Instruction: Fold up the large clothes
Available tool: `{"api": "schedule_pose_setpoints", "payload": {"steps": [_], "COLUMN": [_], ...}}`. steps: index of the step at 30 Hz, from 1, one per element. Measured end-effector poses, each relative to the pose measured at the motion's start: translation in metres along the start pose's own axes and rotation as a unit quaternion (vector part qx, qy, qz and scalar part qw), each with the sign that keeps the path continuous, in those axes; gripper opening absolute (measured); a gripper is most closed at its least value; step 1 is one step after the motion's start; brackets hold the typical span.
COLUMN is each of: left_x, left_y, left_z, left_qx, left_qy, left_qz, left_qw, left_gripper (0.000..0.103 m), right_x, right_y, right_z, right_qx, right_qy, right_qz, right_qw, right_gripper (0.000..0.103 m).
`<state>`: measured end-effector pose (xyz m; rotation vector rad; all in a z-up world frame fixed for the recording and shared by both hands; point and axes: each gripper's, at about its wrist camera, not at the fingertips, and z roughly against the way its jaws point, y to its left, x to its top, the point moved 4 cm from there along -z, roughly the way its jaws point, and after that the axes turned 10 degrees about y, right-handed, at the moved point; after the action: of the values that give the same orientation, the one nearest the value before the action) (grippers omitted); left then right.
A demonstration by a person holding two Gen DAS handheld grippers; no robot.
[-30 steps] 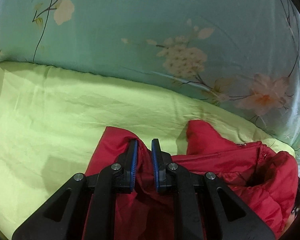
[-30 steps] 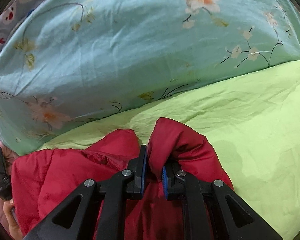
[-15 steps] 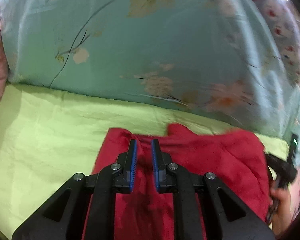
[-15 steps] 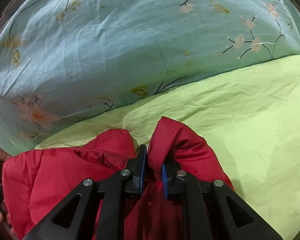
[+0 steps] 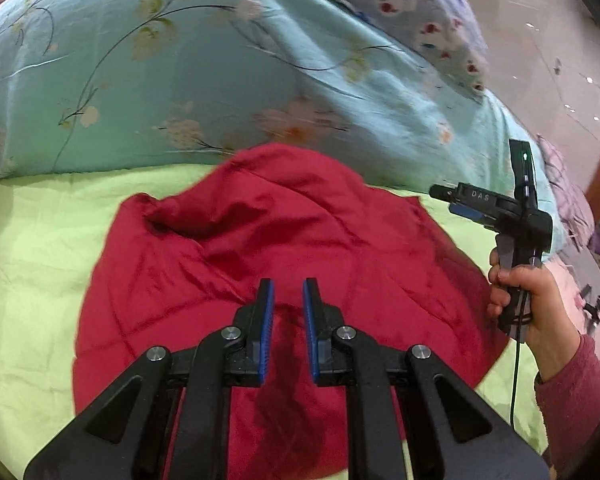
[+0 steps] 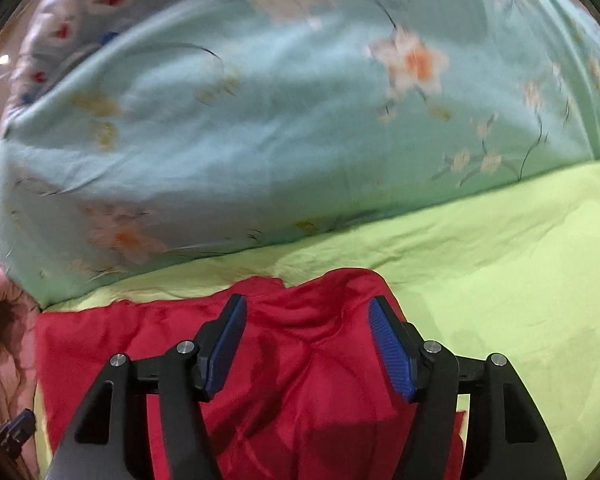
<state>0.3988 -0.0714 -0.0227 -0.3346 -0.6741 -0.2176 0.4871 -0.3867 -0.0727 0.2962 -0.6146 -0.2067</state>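
Right gripper point(image 6: 306, 344) jaws just opened, spread above puffy red quilted jacket point(image 5: 284, 240); left gripper point(image 5: 288, 320) nearly closed, seemingly empty. Risk: released padded fold springs open on lime-green bedsheet point(image 5: 32, 240).

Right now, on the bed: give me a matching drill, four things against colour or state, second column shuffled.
Things:
1. jacket
2. bed sheet
3. quilt
4. right tongs

Colour or state:
A. lime green
B. wide open, nothing pinched
C. red, lying on the sheet
D. pale teal with flowers

Pairs: 1-C, 2-A, 3-D, 4-B
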Motion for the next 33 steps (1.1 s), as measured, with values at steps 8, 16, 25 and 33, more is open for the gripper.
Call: {"api": "schedule_pose_setpoints", "payload": {"steps": [8,16,25,33], "left_x": [-0.025,-0.04,-0.008,0.015], "left_y": [-0.027,-0.04,0.001,0.048], "left_z": [0.009,-0.026,-0.096,-0.109], "left_qx": [-0.04,-0.039,-0.004,-0.007], "left_qy": [0.006,0.038,0.091,0.102], "left_qz": [-0.015,-0.04,0.027,0.108], "left_qw": [0.9991,0.9977,0.9955,0.9889], "left_gripper": [0.012,0.012,0.001,0.001], "right_x": [-0.059,-0.13,-0.107,-0.067], "right_y": [0.025,0.077,0.088,0.045], "right_z": [0.057,0.061,-0.015,-0.041], "right_qx": [0.061,0.049,-0.005,-0.028], "right_qy": [0.0,0.022,0.077,0.105], "right_qz": [0.036,0.151,0.155,0.079], "right_qw": [0.998,0.987,0.985,0.991], "right_gripper": [0.066,0.063,0.061,0.06]}}
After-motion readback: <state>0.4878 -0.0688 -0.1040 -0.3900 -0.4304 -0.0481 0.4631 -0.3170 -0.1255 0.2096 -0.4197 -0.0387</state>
